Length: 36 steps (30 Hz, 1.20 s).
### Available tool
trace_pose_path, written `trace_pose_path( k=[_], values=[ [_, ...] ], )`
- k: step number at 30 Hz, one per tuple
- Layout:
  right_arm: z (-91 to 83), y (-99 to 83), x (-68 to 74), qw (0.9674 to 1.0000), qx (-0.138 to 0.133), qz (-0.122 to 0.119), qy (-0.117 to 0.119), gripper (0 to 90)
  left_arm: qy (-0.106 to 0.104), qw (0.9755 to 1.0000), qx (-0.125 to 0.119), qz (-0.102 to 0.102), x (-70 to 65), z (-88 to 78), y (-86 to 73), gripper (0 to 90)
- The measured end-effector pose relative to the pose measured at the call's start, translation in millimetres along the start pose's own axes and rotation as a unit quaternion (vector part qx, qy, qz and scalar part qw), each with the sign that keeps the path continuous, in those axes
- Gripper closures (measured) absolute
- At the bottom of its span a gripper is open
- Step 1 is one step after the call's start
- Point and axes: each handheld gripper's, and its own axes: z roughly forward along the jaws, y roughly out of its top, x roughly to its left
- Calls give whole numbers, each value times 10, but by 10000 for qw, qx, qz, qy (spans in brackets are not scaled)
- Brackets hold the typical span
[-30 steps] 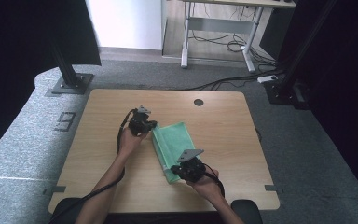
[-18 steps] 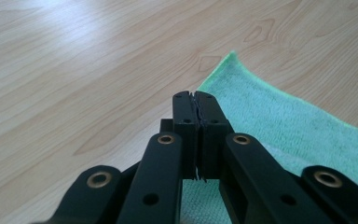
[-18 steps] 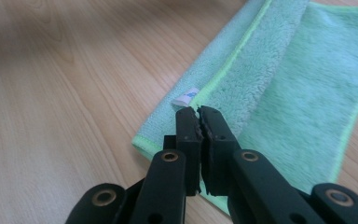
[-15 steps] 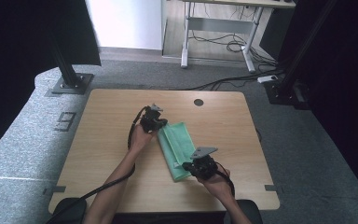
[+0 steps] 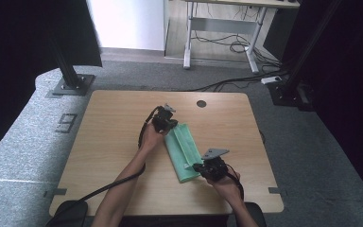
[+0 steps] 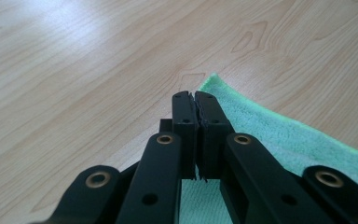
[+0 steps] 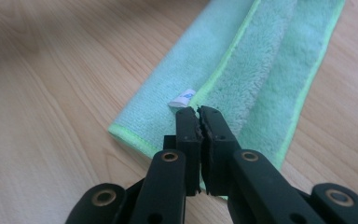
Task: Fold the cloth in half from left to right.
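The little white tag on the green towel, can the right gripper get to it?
Probably yes. The white tag sticks out of the green towel just past the right gripper tips, with nothing between them. Its jaws are shut, so they would have to open first.

Both forearms reach forward, the left gripper (image 5: 166, 119) held farther out than the right gripper (image 5: 203, 166). Each has its fingers (image 6: 186, 112) pressed together.

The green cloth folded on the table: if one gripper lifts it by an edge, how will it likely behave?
The green cloth looks like soft, fluffy microfibre in the right gripper view, so it would probably droop and unfold rather than hold shape. It lies flat in thin layers, suggesting it is light. Its fuzzy pile likely grips the wooden table, so pushing may bunch it.
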Motion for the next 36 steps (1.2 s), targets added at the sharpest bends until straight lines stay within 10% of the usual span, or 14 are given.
trace_pose_path(
  k=[10,22,36],
  values=[
    [68,-84,-109,9997,170,112,-112,854,47,9998,188,16,-11,194,3,829],
    [-74,-39,-189,9989,-93,162,-435,582,126,9997,-218,63,-94,-52,89,251],
    [57,-30,-371,9976,97,130,-667,504,90,9998,7,182,-121,-239,-285,157]
  ],
)
